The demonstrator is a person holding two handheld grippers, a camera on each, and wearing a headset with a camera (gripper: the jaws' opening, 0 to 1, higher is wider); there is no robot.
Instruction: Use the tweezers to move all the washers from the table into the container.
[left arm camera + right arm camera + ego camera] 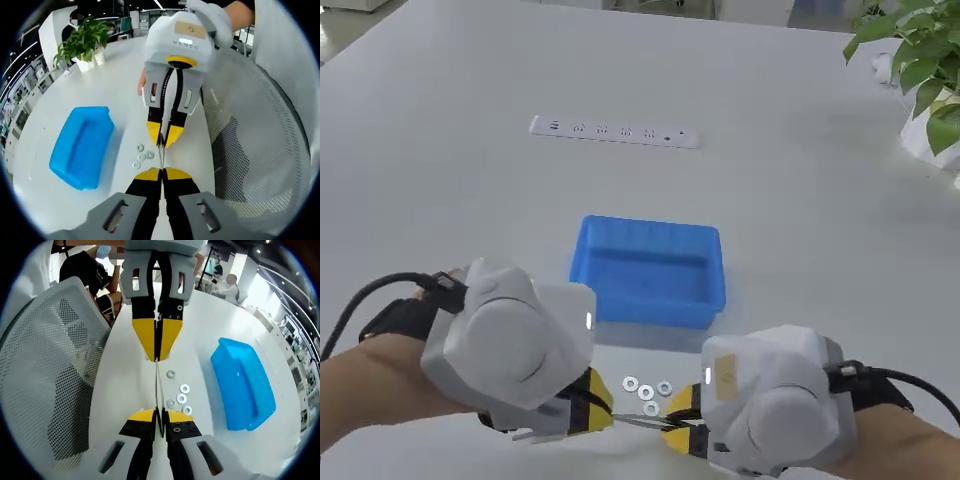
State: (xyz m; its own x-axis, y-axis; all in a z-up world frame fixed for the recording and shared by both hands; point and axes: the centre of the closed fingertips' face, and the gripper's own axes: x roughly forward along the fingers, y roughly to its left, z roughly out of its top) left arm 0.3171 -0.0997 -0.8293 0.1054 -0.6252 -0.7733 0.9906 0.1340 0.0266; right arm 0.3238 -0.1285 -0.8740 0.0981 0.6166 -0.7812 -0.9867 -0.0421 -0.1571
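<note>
Thin metal tweezers (640,422) span the gap between my two grippers, which face each other tip to tip near the table's front edge. My left gripper (595,405) is shut on one end, seen at the bottom of its own view (162,172). My right gripper (678,418) is shut on the other end (159,415). Several small metal washers (646,393) lie on the white table just beyond the tweezers (161,157), also seen as washers (142,158) and washers (181,398). The blue container (650,268) stands open behind them.
A white power strip (613,131) lies far back on the table. A potted plant (920,70) stands at the back right corner. A grey mesh chair (250,150) stands off the table's near edge. People sit in the background.
</note>
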